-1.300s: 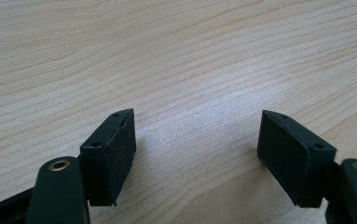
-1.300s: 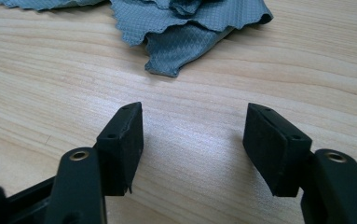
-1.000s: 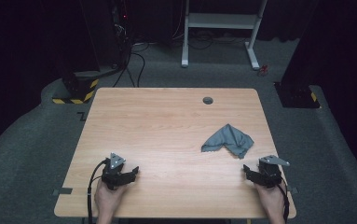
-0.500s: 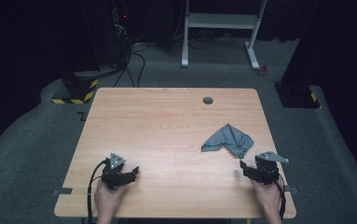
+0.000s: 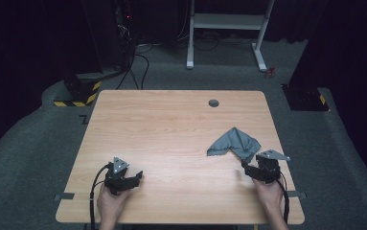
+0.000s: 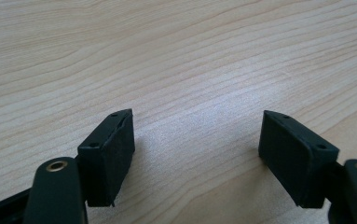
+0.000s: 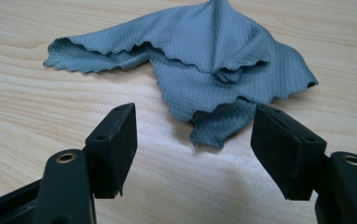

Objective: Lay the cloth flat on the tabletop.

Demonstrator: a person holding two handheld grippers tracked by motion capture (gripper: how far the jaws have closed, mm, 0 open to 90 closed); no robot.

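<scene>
No readable text, labels or numbers anywhere.

A bare wooden table [image 5: 171, 129] with a round hole [image 5: 213, 103]; a white frame [image 5: 229, 21] stands behind it.

Ahead of right gripper [image 5: 246, 168]: crumpled grey cloth [image 5: 235, 143] lay just beyond the spread jaws, bare wood between.
Ahead of left gripper [image 5: 135, 177]: bare table [image 5: 162, 129], nothing between the parted jaws.
Between grippers: wide open wood.
Far edge: small round hole [image 5: 213, 103] near the rim.
</scene>
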